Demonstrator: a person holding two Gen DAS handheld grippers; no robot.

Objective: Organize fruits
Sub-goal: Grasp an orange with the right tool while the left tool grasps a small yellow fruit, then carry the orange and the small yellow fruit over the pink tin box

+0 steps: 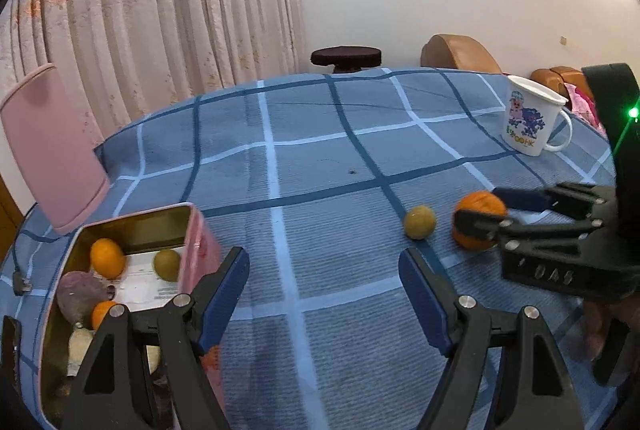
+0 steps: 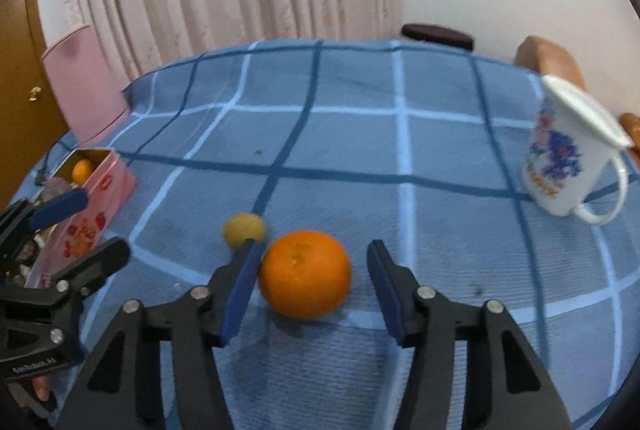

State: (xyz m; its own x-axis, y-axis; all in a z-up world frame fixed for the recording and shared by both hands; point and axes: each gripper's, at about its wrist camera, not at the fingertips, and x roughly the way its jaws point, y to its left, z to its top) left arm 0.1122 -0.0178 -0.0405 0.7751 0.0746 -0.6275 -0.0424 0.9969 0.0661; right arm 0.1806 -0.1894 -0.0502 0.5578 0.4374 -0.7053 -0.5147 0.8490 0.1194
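Observation:
An orange lies on the blue checked tablecloth between the open fingers of my right gripper; the left finger nearly touches it. It also shows in the left wrist view. A small yellow-green fruit lies just beyond it. A pink tin box holds two oranges, a green fruit and a purplish fruit. My left gripper is open and empty beside the tin.
A white printed mug stands at the far right of the table. The pink tin lid leans at the far left edge. A cable lies left of the tin. Chairs and a curtain stand behind.

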